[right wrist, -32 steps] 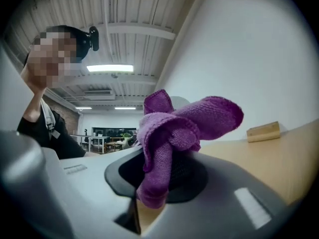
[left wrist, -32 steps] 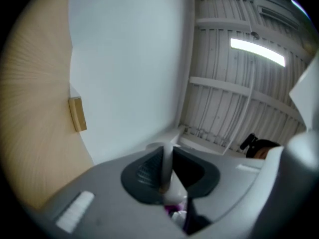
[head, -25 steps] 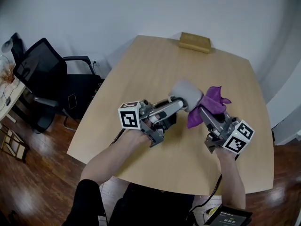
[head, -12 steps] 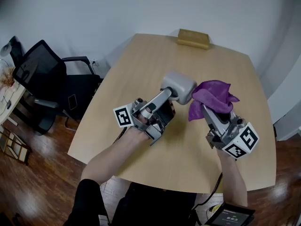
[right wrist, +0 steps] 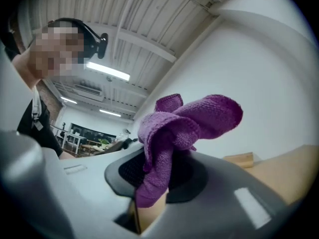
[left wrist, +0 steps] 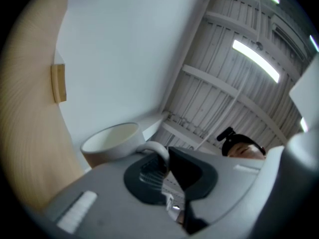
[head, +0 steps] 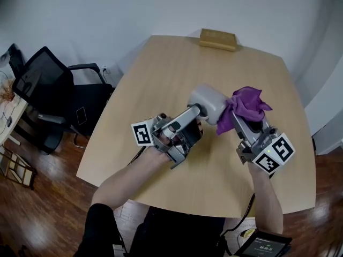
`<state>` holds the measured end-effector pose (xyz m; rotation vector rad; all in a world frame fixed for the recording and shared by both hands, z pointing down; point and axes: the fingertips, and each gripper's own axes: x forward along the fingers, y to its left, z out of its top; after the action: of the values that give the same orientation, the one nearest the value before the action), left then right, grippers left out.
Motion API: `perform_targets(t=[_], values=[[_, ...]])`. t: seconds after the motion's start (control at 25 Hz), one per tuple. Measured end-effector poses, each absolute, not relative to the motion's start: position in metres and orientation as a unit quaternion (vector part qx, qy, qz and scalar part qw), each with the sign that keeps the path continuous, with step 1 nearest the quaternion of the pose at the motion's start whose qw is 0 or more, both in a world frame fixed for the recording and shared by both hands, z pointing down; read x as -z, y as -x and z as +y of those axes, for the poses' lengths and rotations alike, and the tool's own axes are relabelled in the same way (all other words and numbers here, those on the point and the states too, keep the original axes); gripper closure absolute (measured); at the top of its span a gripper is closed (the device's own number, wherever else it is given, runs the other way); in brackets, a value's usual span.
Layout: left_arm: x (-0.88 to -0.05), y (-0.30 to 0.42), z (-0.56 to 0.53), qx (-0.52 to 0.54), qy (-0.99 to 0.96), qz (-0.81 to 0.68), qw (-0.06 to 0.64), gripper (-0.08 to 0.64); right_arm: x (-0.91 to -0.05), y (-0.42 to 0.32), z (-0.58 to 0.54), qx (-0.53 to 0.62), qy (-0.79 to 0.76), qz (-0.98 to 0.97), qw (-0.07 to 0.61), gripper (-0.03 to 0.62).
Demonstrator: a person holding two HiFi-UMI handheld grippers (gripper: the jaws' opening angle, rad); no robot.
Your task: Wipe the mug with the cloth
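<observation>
While the left gripper (head: 196, 111) pinches the grey mug (head: 210, 101) by its handle (jaws just closing tighter), held above the table (head: 171, 63), the right gripper (head: 239, 121) clamps the purple cloth (head: 247, 104), seemingly touching the mug's 3 o'clock side.

No readable text or labels anywhere

An office meeting room: a bare wooden tabletop (head: 177, 68), a black swivel chair (head: 48, 90) beside it, a plain white wall (head: 107, 9), wood floor (head: 32, 213), strip lights (left wrist: 254, 59) overhead.
</observation>
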<state>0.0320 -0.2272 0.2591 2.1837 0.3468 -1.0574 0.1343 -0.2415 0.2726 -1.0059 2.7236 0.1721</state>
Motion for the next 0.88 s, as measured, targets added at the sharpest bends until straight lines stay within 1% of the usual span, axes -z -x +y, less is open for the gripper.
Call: perform_targets(t=[0.16, 0.28, 0.36, 0.44, 0.56, 0.64, 0.76, 0.88], values=[[-0.251, -0.024, -0.226, 0.416, -0.841, 0.135, 0.318, 0.526, -0.294, -0.159, -0.273, -0.002, 0.409, 0.908, 0.091, 0.515], [-0.246, -0.017, -0.231, 0.429, -0.839, 0.123, 0.312, 0.526, -0.278, -0.161, -0.266, -0.007, 0.396, 0.91, 0.125, 0.515], [-0.247, -0.014, -0.235, 0.438, -0.835, 0.114, 0.312, 0.526, -0.261, -0.148, -0.245, -0.036, 0.351, 0.923, 0.153, 0.515], [-0.248, -0.013, -0.237, 0.442, -0.835, 0.106, 0.311, 0.526, -0.25, -0.127, -0.222, -0.075, 0.297, 0.938, 0.161, 0.515], [-0.249, -0.013, -0.237, 0.441, -0.837, 0.102, 0.309, 0.526, -0.25, -0.097, -0.199, -0.112, 0.245, 0.952, 0.145, 0.515], [-0.249, -0.014, -0.236, 0.438, -0.838, 0.105, 0.309, 0.526, -0.256, -0.088, -0.198, -0.113, 0.237, 0.956, 0.13, 0.515], [-0.248, -0.017, -0.233, 0.429, -0.841, 0.117, 0.307, 0.526, -0.267, -0.089, -0.214, -0.088, 0.252, 0.957, 0.116, 0.515], [-0.245, -0.021, -0.228, 0.417, -0.849, 0.129, 0.297, 0.528, -0.276, -0.106, -0.234, -0.058, 0.286, 0.951, 0.105, 0.515]])
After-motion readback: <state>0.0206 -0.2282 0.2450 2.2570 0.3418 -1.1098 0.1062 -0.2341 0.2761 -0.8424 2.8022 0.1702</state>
